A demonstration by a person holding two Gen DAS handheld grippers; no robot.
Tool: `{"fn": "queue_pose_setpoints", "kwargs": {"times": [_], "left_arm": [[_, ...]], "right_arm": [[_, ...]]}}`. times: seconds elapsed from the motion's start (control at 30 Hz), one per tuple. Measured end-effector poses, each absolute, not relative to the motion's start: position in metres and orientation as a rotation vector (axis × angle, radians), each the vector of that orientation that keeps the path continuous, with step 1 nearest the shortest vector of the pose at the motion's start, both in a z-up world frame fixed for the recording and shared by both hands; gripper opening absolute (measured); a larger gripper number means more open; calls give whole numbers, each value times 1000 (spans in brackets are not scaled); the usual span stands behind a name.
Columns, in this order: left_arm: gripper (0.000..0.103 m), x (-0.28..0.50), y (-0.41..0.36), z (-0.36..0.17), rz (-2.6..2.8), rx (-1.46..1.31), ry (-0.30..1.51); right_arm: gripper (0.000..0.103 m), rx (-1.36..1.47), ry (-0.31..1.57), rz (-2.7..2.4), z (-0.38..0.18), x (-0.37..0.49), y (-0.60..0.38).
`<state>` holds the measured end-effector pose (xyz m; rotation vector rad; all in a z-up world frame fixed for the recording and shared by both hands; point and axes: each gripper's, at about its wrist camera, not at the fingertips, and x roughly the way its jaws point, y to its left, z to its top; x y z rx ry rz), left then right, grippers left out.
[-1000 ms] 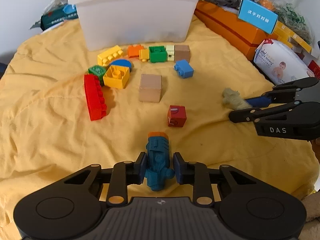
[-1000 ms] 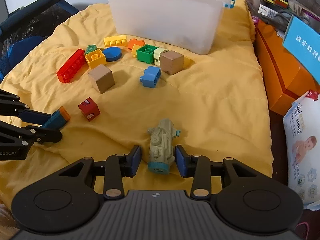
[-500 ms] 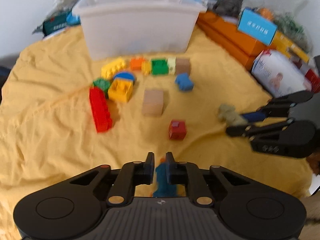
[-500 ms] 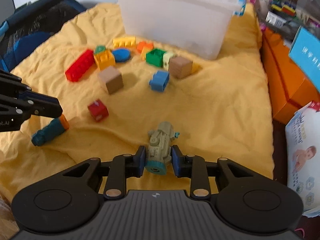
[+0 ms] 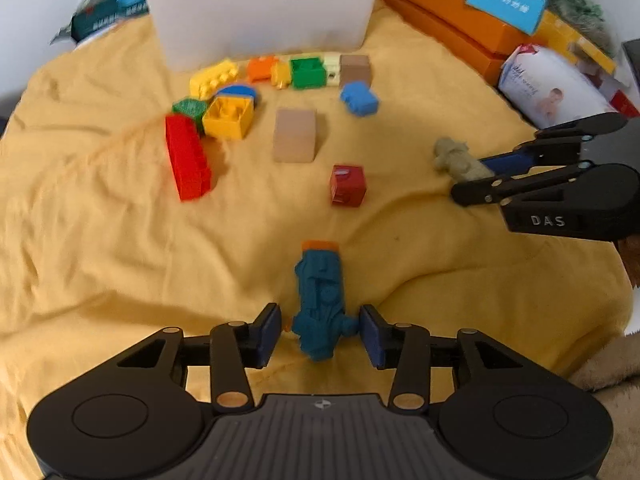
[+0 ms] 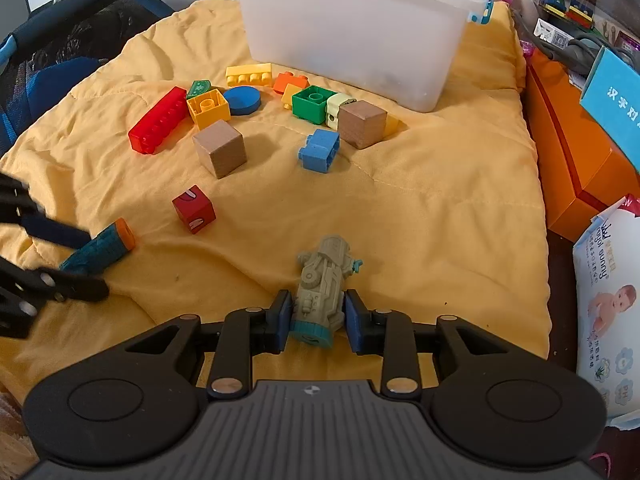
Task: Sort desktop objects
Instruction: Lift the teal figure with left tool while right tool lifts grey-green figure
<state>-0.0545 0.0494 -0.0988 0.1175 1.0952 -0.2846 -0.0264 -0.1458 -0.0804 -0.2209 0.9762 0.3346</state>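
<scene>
The left gripper (image 5: 319, 334) has just been opening, the teal toy (image 5: 320, 300) loose between its pads; the right gripper (image 6: 316, 317) seems clamped on the grey toy (image 6: 322, 292).

Far right of the claw: orange box (image 6: 568, 128), blue card (image 6: 616, 100), wet-wipes pack (image 6: 608, 288); dark bag (image 6: 52, 52) far left.

— How is the scene lit?
— Even, soft indoor light is seen on the yellow cloth (image 6: 440, 200); only faint shadows are cast beside the blocks.
— Is sharpness kept?
— The right wrist view is rendered crisply. The left wrist view is smeared throughout, the white bin (image 5: 260, 8) washed out. Strong fisheye bending and dark corners are noted in both.
</scene>
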Motion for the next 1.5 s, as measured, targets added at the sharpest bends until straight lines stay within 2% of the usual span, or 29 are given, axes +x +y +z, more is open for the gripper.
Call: {"fn": "queue_pose_setpoints", "kwargs": {"times": [0.07, 0.13, 0.23, 0.3, 0.33, 0.77, 0.9, 1.0, 1.13, 1.2, 1.23, 1.27, 1.3, 1.37, 1.4, 1.5], "left_arm": [[40, -56, 52, -99, -288, 98, 1074], [40, -56, 61, -98, -302, 4, 1063], [40, -55, 66, -91, -272, -16, 1033], [40, -52, 66, -88, -270, -26, 1024], [40, -52, 65, -86, -278, -28, 1017], [40, -27, 59, -26, -289, -16, 821], [40, -30, 52, -53, -305, 33, 858], [40, -36, 48, -84, -324, 70, 989], [42, -40, 51, -94, -353, 49, 1031], [43, -37, 49, -94, -346, 48, 1019], [43, -36, 47, -95, -347, 51, 1022], [33, -35, 46, -97, -339, 59, 1045], [29, -35, 44, -100, -322, 70, 1066], [29, -38, 45, -97, -330, 69, 1070], [29, -40, 46, -95, -338, 60, 1072], [29, -46, 49, -88, -344, 42, 1053]], "right_arm": [[38, -225, 976, 327, -79, -27, -146], [51, -218, 961, 315, -77, -28, -147], [51, -212, 942, 299, -75, -29, -149], [47, -200, 960, 311, -77, -27, -150], [31, -196, 996, 328, -82, -24, -149], [30, -244, 858, 356, -32, -18, -144], [30, -199, 896, 368, -45, -16, -145], [30, -208, 934, 375, -56, -21, -144], [31, -206, 966, 376, -60, -25, -144], [32, -186, 979, 364, -63, -22, -144], [37, -182, 985, 362, -64, -21, -144], [42, -182, 988, 363, -66, -21, -144], [48, -188, 987, 361, -68, -21, -143], [50, -227, 1003, 349, -74, -22, -140], [49, -243, 1014, 353, -77, -23, -139], [30, -235, 1012, 376, -78, -29, -140]]}}
